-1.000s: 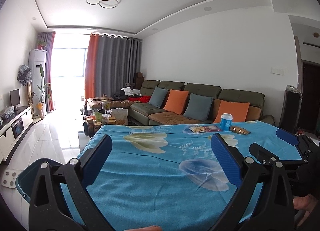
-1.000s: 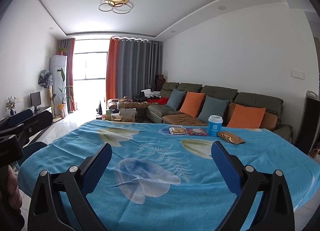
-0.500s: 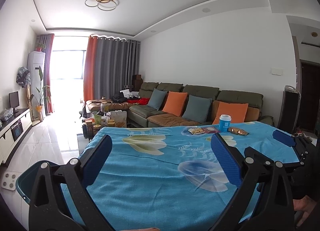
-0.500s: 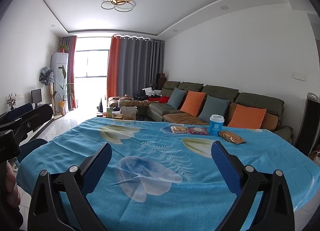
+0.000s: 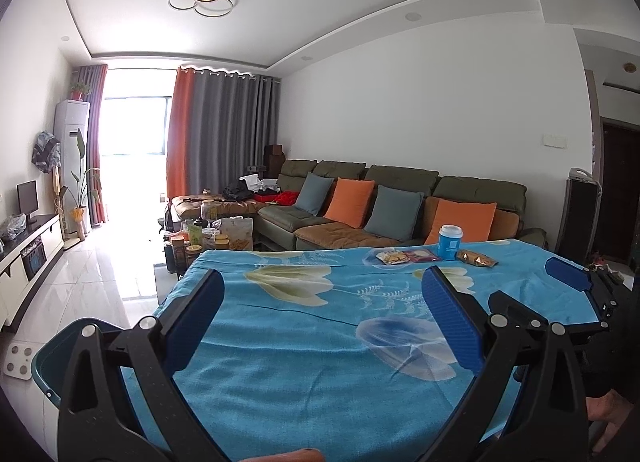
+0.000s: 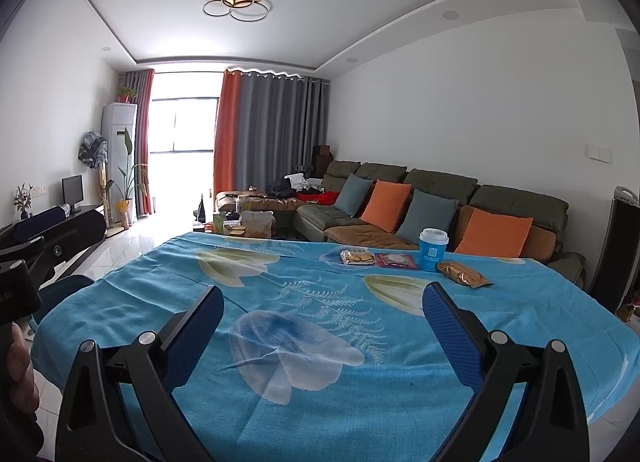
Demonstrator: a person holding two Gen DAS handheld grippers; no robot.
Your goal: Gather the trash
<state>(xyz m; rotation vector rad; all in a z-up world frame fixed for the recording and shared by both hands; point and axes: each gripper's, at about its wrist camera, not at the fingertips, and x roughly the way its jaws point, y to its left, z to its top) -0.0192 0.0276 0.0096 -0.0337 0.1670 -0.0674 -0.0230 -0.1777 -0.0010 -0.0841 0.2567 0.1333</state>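
At the far side of the blue flowered tablecloth (image 5: 304,366) (image 6: 304,310) lies the trash: a blue paper cup with a white lid (image 5: 450,242) (image 6: 433,249), a clear snack packet (image 5: 393,258) (image 6: 357,257), a pink wrapper (image 5: 421,256) (image 6: 397,261) and a golden-brown wrapper (image 5: 476,258) (image 6: 463,274). My left gripper (image 5: 324,318) hovers open over the near edge, nothing between its fingers. My right gripper (image 6: 323,322) is also open and empty, well short of the trash. The right gripper's blue pad (image 5: 568,280) shows at the right of the left wrist view.
A dark teal bin (image 5: 60,346) stands on the floor by the table's near left corner. Behind the table runs a green sofa (image 6: 440,198) with orange and grey cushions. A cluttered low table (image 5: 208,234) and a TV stand (image 5: 28,246) lie to the left.
Both views have shifted slightly, the left gripper tilting a bit upward. Both grippers stay open and the trash has not moved.
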